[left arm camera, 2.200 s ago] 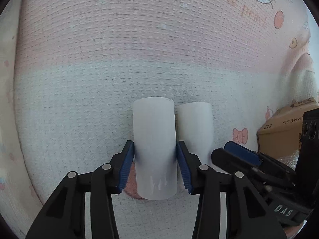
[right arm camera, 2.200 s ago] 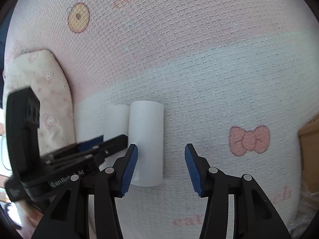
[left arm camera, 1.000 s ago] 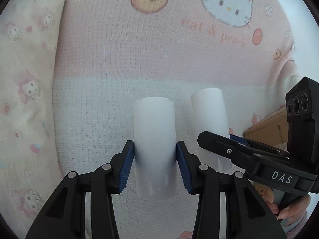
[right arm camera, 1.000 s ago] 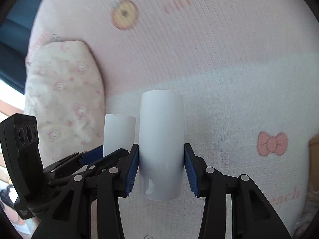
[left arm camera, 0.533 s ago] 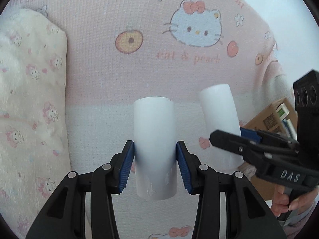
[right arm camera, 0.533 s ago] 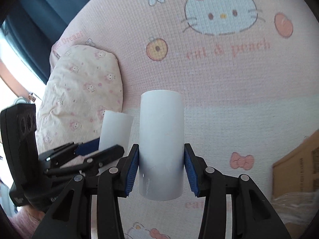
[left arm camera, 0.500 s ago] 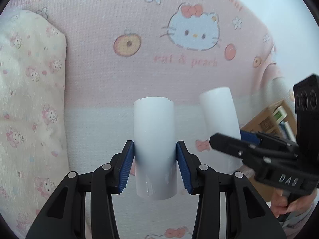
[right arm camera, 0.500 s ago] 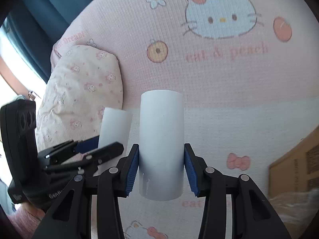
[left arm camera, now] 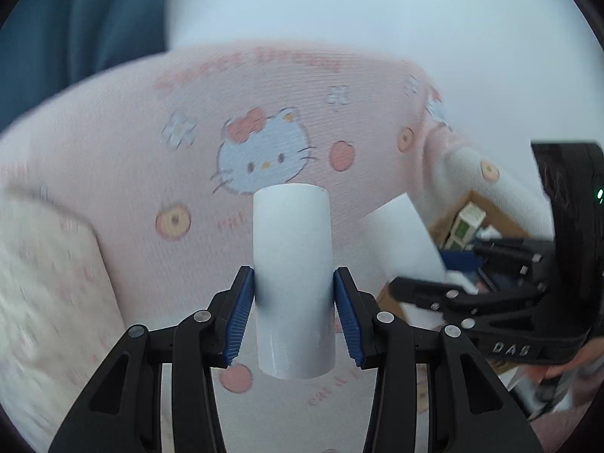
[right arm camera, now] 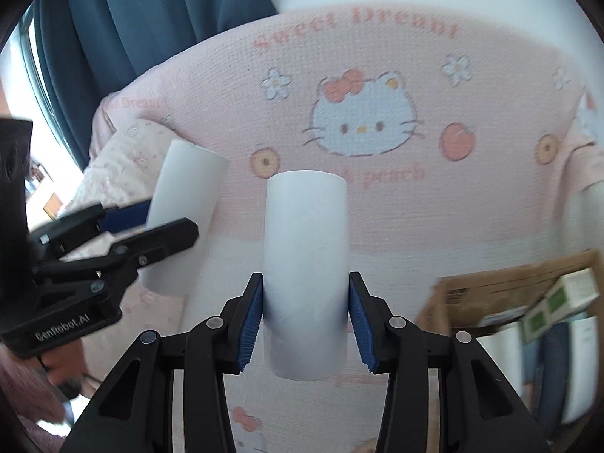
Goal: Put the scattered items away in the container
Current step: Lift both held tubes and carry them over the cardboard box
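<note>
While each white tube looks light, smooth and crushable, the left gripper (left arm camera: pixel 291 317) clamps one tube (left arm camera: pixel 292 279) at mid-length and the right gripper (right arm camera: pixel 305 319) another (right arm camera: pixel 305 275), both lifted above the blanket (right arm camera: pixel 434 207), cardboard box (right arm camera: pixel 502 283) at four o'clock.

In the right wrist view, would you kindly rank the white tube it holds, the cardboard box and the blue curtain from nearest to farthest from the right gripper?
1. White tube: clamped between the right gripper's pads, centre.
2. Cardboard box: lower right, beside the bed.
3. Blue curtain: upper left, beyond the pink blanket.
</note>
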{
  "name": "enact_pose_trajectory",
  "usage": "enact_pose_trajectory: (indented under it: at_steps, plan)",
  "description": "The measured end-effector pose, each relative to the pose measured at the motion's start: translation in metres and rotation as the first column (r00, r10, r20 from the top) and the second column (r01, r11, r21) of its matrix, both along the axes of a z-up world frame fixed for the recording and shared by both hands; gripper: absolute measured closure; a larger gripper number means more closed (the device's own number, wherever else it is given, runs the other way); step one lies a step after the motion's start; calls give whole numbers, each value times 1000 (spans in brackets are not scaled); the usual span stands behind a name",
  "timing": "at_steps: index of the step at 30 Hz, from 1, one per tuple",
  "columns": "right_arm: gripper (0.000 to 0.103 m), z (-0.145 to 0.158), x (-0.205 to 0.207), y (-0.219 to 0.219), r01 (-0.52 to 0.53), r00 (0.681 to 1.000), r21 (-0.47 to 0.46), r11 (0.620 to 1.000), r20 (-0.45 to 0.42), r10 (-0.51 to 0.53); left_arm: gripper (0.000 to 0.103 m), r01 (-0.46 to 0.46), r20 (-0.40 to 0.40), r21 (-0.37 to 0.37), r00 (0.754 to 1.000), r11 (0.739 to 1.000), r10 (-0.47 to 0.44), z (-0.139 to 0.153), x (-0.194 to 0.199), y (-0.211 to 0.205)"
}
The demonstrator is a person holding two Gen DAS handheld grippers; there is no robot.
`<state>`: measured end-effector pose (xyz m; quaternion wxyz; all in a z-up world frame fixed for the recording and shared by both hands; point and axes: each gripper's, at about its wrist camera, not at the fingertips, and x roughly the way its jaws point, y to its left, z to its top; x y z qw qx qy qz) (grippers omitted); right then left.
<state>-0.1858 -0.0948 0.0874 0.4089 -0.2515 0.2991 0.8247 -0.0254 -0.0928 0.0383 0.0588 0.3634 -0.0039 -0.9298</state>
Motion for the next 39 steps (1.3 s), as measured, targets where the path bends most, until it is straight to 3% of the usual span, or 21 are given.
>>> enact_pose_trajectory:
  at_steps: [4,9,12,17,19,26,31,35,39]
  plan:
    - [62,21,34,1,32,999,46,998,31,-34,56,85,30,-129,996,988,-82,28,-30,31]
    - [62,37,84,7,93,996,92,991,-23,-92,56,134,81,-167,989,977,-121,34,-70,64]
    - [62,36,97,12,61,996,122,991,60,-68,56,169,130,-101,979,980,-156,27,-97,80]
    - [62,8,115,32,51,994,-20,999,102,-49,56,209,182,94,958,973,-223,10,-132,93]
    - [62,-5,128,40,71,993,-67,995,104,-64,56,227,182,138,951,964,-250,0,-140,96]
    - [62,-19,165,60,124,991,-54,991,46,-122,56,292,222,151,921,945,-320,-30,-160,109]
    - [62,-41,190,61,148,988,-182,972,-24,-155,56,322,223,164,909,932,-353,-37,-169,112]
    - [62,-60,193,56,145,989,-227,963,14,-146,56,358,217,162,896,920,-387,-45,-171,125]
    - [62,-86,196,58,167,986,-329,929,44,-161,56,360,272,235,867,903,-416,-60,-179,140]
